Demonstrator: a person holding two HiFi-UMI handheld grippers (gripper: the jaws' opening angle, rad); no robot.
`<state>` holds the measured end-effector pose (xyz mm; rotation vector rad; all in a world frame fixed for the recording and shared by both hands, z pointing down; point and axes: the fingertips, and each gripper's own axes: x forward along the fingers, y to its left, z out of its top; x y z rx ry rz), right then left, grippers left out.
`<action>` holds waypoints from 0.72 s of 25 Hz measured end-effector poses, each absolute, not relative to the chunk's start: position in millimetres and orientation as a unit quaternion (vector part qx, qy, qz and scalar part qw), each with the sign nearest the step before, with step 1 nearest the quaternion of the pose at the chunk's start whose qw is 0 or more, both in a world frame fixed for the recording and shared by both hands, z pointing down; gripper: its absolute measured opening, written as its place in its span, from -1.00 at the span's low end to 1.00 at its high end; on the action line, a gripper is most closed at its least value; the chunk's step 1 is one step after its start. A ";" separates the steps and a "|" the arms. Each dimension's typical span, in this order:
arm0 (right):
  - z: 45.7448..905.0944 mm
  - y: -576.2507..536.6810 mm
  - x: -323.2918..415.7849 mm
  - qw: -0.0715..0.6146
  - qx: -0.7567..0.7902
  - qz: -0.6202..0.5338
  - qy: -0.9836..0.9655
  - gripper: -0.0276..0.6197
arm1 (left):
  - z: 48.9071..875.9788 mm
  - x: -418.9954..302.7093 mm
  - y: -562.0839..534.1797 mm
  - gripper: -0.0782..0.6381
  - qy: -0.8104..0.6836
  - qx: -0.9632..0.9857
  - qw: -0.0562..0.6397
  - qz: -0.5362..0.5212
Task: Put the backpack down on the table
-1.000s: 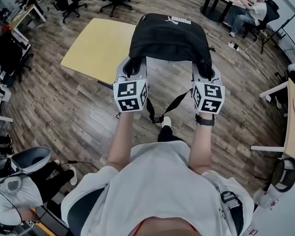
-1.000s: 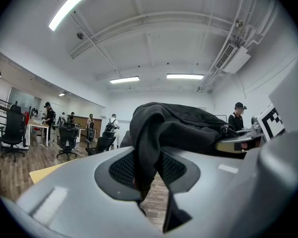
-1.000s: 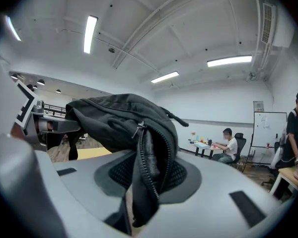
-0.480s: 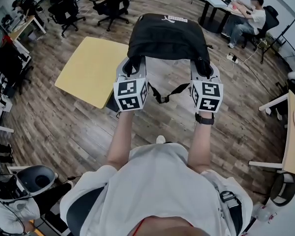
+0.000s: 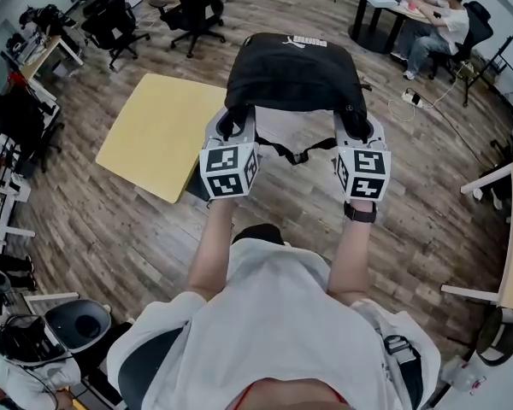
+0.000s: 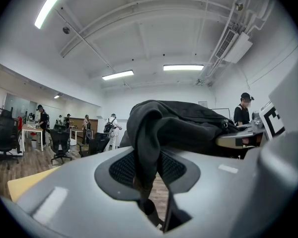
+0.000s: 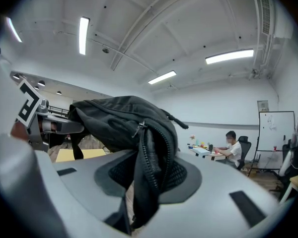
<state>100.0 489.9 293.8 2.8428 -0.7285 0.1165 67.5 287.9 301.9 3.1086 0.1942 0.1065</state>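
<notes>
Backpack (image 5: 292, 71): black, slumped, white logo; left hand-held gripper (image 5: 233, 125), right hand-held gripper (image 5: 352, 126) clamp fabric.

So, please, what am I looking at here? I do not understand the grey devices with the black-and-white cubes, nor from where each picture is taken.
No robot: a person holds hand tongs, one in each hand. The top-down picture comes from a camera on the head; the other two from cameras riding on the left tongs and right tongs. Both are shut on a black backpack, carried in the air. It is not yet on the yellow table, at its left.
</notes>
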 end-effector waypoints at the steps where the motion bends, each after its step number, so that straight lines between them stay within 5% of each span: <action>1: 296.3 489.0 104.8 0.100 0.963 0.041 -0.247 -0.54 | 303.3 72.6 287.1 -0.49 0.063 0.997 0.012 0.036; 18: 312.7 343.1 296.0 0.123 0.938 0.047 -0.322 -0.53 | 323.6 238.0 146.6 -0.49 -0.011 0.999 0.044 0.028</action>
